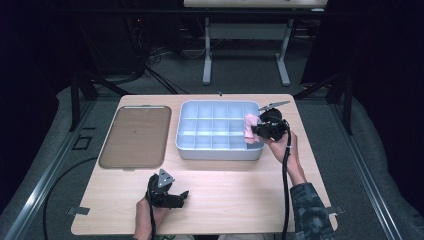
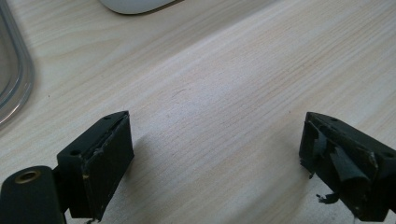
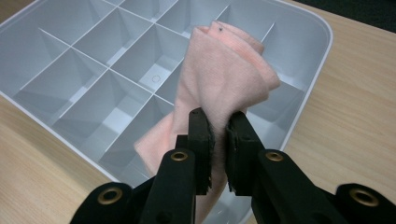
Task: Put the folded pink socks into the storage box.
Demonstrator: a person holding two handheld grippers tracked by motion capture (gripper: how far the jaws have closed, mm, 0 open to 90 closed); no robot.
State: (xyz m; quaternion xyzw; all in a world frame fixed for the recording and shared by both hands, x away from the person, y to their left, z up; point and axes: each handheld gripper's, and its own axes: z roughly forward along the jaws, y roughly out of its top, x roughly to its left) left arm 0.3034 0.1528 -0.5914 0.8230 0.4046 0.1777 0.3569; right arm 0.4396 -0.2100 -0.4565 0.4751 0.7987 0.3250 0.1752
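Right tongs (image 3: 218, 122) pinching pink cloth (image 3: 219, 70)

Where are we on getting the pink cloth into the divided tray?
Done: the right gripper is shut on the pink cloth and holds it over the divided tray, at its right end. In hand: the cloth hangs above the compartments. Left: lower and release it. The left gripper is open over the table.

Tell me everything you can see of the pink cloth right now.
The pink cloth looks like soft, fuzzy fabric, bunched into loose folds. The right claw is shut on it, pinching a fold. It hangs over the right end of the pale divided tray, its lower end dipping towards a compartment near the rim.
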